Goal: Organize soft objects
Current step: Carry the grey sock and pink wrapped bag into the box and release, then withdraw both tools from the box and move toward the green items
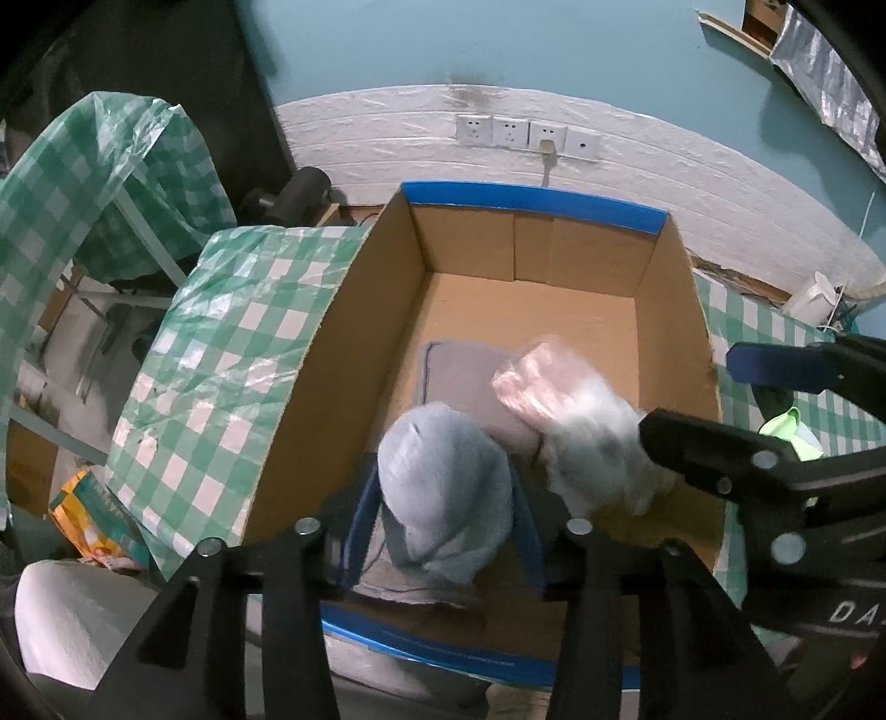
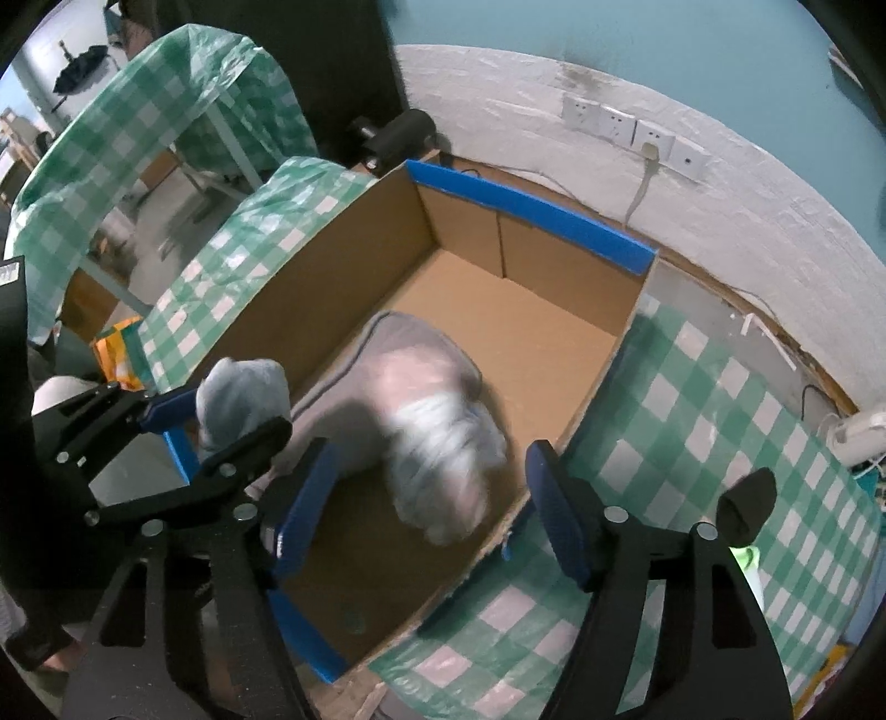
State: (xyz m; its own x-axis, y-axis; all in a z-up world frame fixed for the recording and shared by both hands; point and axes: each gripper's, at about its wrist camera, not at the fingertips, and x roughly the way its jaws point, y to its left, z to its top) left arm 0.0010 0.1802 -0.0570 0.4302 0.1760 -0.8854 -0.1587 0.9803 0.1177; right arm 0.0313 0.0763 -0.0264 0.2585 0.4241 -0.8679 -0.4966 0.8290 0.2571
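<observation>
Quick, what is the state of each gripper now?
Left gripper: slightly open around the blue-grey cloth bundle.
Right gripper: open wide, blurred plastic-wrapped bundle loose between its fingers.

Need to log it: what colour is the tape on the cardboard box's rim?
Blue tape, clearest in the right wrist view.

Teal wall [image 1: 498,44], white brick-textured band [image 1: 664,166], wall sockets [image 1: 526,133].

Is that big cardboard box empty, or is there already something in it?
Not empty. The cardboard box holds a flat grey cushion on its floor, with a blurred plastic-wrapped bundle above it.
</observation>
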